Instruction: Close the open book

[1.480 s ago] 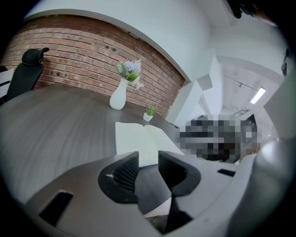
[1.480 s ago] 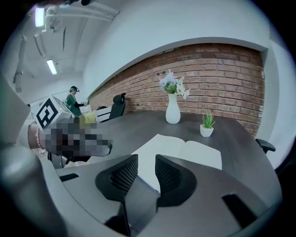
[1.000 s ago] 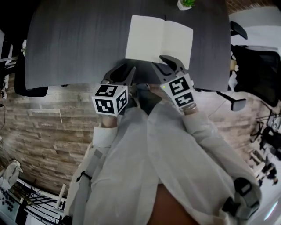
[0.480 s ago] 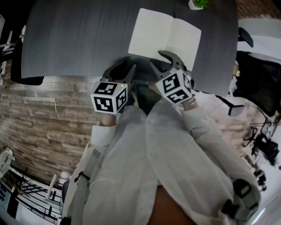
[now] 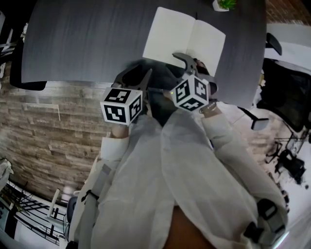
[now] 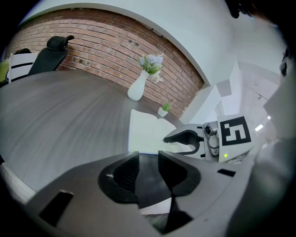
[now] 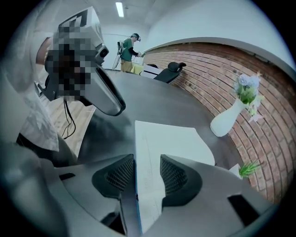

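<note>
Your right gripper (image 5: 191, 63) now sits rolled over and lower. Its jaws have just been opening, and the book's (image 5: 167, 36) edge now lies between them.

I log even, bright light from a ceiling strip (image 7: 120, 9), soft shadows on the table (image 5: 87, 44), heavy fisheye bending, dark corners.
</note>
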{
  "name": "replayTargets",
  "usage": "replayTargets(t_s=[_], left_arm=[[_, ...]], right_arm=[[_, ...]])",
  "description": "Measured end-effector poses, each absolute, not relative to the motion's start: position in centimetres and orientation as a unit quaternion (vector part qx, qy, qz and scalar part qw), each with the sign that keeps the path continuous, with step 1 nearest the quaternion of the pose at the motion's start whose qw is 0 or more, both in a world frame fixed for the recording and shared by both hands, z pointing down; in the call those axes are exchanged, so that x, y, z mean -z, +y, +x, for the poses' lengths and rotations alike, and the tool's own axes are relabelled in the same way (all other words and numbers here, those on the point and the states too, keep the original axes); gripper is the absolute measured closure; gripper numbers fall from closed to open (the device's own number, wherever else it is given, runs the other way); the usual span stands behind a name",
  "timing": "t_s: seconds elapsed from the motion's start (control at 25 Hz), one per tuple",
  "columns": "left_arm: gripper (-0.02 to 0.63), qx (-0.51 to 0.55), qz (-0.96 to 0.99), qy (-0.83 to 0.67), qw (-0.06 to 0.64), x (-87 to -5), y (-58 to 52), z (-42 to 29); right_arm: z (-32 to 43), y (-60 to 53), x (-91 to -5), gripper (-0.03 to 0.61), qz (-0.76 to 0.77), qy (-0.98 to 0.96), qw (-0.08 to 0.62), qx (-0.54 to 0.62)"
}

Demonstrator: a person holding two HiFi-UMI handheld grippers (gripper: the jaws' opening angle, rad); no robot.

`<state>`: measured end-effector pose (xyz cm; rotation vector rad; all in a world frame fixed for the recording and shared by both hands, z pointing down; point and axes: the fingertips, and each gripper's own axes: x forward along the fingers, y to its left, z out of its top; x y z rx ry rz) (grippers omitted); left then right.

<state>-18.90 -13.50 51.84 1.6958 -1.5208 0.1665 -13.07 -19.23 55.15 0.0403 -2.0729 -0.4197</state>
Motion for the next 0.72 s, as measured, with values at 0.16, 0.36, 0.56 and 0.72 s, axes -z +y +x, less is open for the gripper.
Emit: replayTargets(t_s=[0.16,0.36,0.56,0.72], left_arm=[[0.492,-0.064,0.676,-0.604,0.417,-51.84,-13.64,-18.9],[0.492,-0.062,0.677,-0.604,0.416,-51.75,-13.74,-18.88],[0.492,-0.061,0.677,-0.604,0.417,-51.7,-13.92,-19.07],[0.492,-0.061,0.678,-0.603,0.416,-51.66,-14.05,-19.28]], right_arm=[[-12.98,-19.26,-55.64,0.42,-0.008,-0.839,0.504,0.203],[-13.15,-19.42,-55.42,0.42,-0.022,-0.826,0.509,0.241],[-13.16,-19.45,-55.49,0.42,-0.02,-0.827,0.507,0.243],[-13.17,-19.41,-55.44,0.422,-0.016,-0.822,0.507,0.257]])
